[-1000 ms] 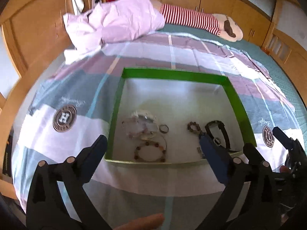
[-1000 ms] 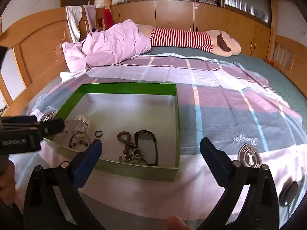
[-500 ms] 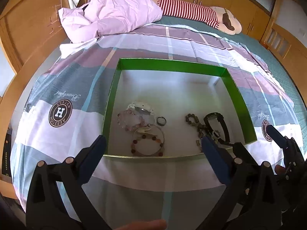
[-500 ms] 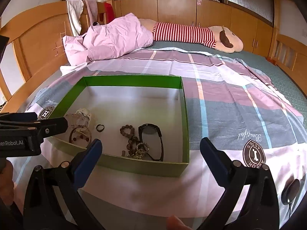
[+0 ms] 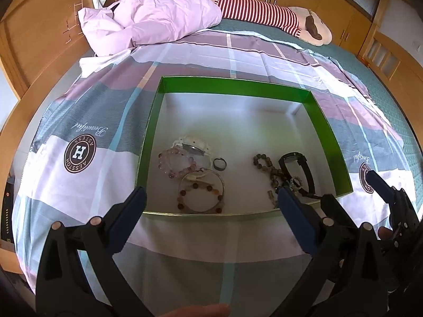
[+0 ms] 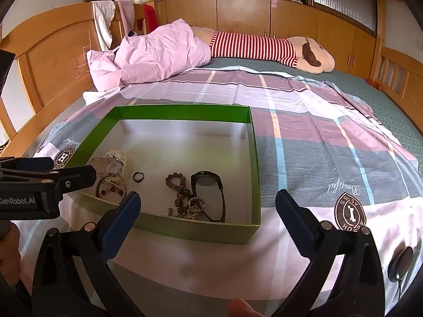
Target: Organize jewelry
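A green box (image 5: 232, 85) (image 6: 253, 163) with a white floor lies on the bed and holds jewelry: a pink bead bracelet (image 5: 176, 163), a brown bead bracelet (image 5: 201, 195), a small ring (image 5: 220, 163) (image 6: 138, 176), a dark bead string (image 5: 267, 166) (image 6: 177, 185) and a black watch (image 5: 298, 169) (image 6: 208, 185). My left gripper (image 5: 208, 198) is open and empty, over the box's near edge. My right gripper (image 6: 206, 200) is open and empty, near the box's front right corner. The right gripper also shows in the left wrist view (image 5: 383, 187).
The box lies on a plaid sheet (image 6: 317, 142) over the bed. A pink pillow (image 6: 158, 52) and a striped plush toy (image 6: 264, 47) lie at the far end. A wooden headboard (image 6: 53, 60) is on the left, cabinets (image 6: 238, 13) behind.
Both grippers have moved in toward the box, which looks larger and closer. The left gripper's view has tilted down over the jewelry. Both stay open.
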`<state>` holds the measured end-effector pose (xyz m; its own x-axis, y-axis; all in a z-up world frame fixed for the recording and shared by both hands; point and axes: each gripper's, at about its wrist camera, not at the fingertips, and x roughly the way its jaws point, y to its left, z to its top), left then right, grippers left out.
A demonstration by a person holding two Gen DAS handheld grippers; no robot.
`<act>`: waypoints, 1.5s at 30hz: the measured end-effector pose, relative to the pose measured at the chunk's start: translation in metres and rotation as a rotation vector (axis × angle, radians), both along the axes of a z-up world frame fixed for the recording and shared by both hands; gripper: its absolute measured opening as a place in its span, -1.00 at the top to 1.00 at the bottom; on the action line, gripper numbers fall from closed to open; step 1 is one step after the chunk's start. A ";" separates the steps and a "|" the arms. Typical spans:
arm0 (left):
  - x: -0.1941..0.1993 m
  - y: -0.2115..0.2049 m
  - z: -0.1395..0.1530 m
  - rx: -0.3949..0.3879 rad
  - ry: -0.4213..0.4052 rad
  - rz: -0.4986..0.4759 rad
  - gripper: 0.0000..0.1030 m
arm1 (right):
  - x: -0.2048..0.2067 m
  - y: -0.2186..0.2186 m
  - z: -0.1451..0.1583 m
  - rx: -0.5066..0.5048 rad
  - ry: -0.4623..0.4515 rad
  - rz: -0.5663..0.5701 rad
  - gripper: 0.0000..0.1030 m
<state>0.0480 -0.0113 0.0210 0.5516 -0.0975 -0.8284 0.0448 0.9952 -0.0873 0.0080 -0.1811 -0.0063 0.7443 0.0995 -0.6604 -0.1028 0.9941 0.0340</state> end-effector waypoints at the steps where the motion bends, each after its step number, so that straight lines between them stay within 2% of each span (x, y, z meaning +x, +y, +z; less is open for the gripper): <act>1: 0.000 0.000 0.000 0.001 0.000 -0.002 -0.91 | 0.000 0.000 0.000 0.000 0.002 0.000 -0.93; 45: -0.002 -0.010 -0.002 0.034 0.003 -0.041 -0.91 | -0.002 0.006 -0.004 -0.020 0.002 0.012 -0.93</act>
